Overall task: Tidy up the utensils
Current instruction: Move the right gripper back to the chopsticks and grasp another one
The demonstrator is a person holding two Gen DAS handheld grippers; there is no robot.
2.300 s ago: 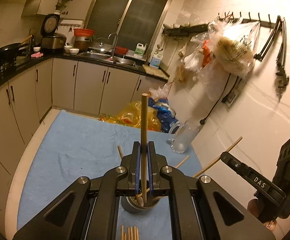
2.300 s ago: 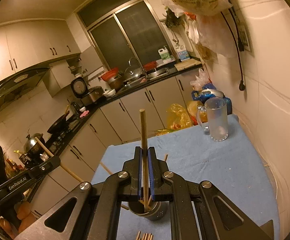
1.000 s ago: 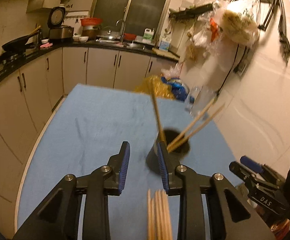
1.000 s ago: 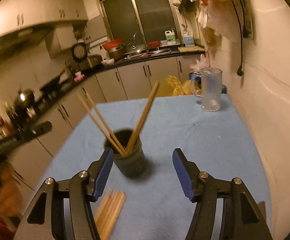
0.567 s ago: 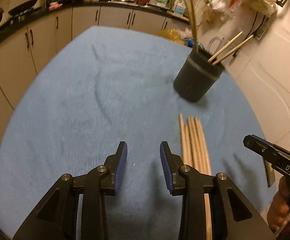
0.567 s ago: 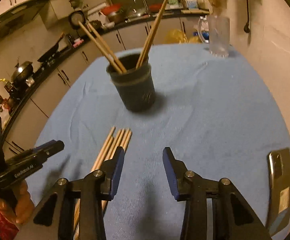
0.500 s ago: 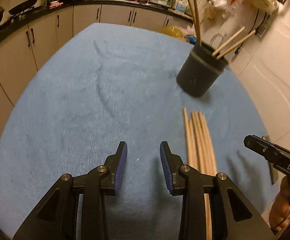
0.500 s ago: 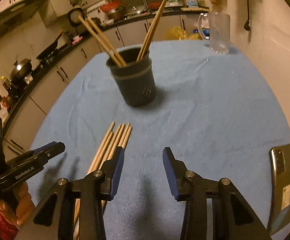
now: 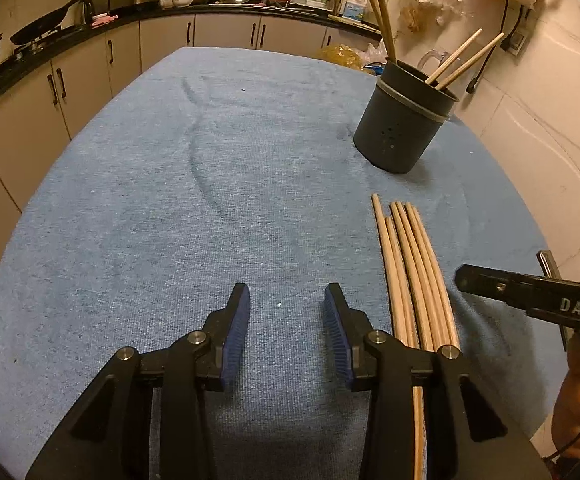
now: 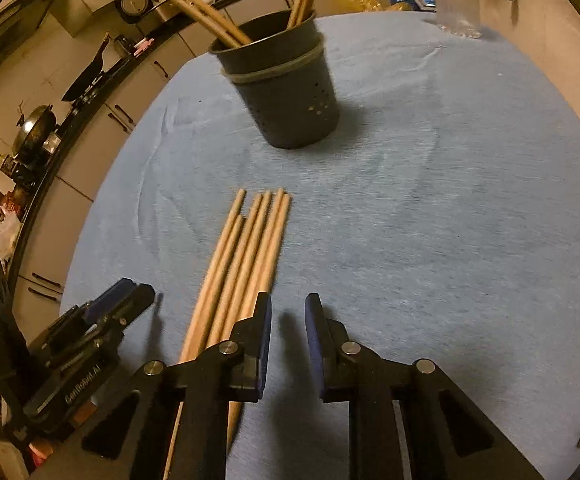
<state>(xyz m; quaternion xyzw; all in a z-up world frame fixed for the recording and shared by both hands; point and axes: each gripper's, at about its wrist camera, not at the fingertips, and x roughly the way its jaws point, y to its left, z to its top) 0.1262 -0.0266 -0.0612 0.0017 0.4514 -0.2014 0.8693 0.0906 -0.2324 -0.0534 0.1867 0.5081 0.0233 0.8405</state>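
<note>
**Two grippers low over the chopsticks**

The left gripper [image 9: 285,330], empty, has just been spreading; the right gripper [image 10: 287,338], empty, has just been narrowing. Loose chopsticks [image 10: 245,256] lie between them on blue cloth [image 9: 169,200]. Farther off, a dark cup [image 10: 290,92] holds more, with bare cloth around it.

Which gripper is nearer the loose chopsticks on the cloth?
Right, by a small margin. The right gripper has its left finger over the edge of the loose chopsticks. The left gripper sits beside the row, bare blue cloth between its fingers.
</note>
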